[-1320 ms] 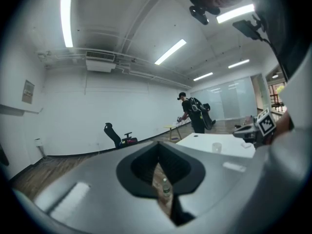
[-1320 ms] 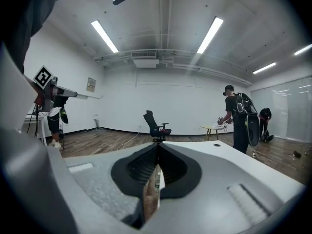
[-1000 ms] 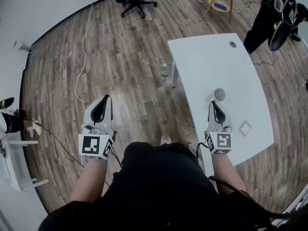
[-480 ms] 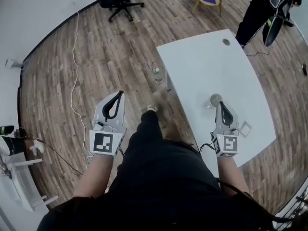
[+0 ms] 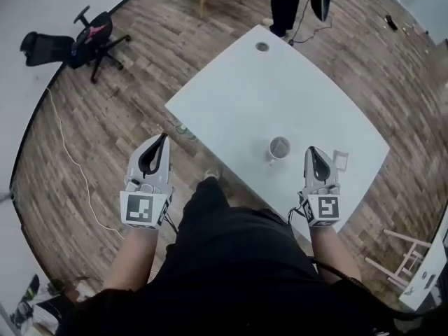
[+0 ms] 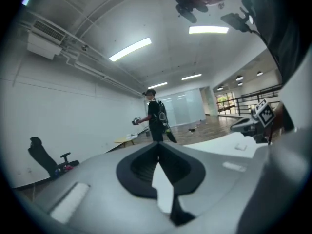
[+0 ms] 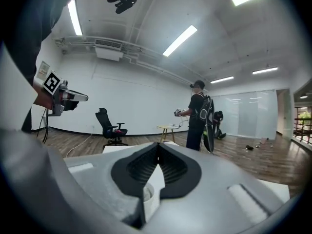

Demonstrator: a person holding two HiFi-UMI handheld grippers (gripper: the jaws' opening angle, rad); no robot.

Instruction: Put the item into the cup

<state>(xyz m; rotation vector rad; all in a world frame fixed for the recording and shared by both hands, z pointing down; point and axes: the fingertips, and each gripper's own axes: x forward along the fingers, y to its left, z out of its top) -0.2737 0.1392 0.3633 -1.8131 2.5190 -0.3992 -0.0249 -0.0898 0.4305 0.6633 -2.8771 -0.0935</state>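
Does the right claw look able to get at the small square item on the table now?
Probably yes: the right claw hangs close beside the square item, nothing lies between them, and the cup stands on the claw's other side. Its jaws are shut and must open first.

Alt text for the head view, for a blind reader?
A person looks down at a white table with a cup and a small square item. The shut right gripper hovers beside the cup; the shut left gripper is over wood floor.

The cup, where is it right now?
In the head view, the cup stands on the white table, near the person's edge, just left of the right gripper.
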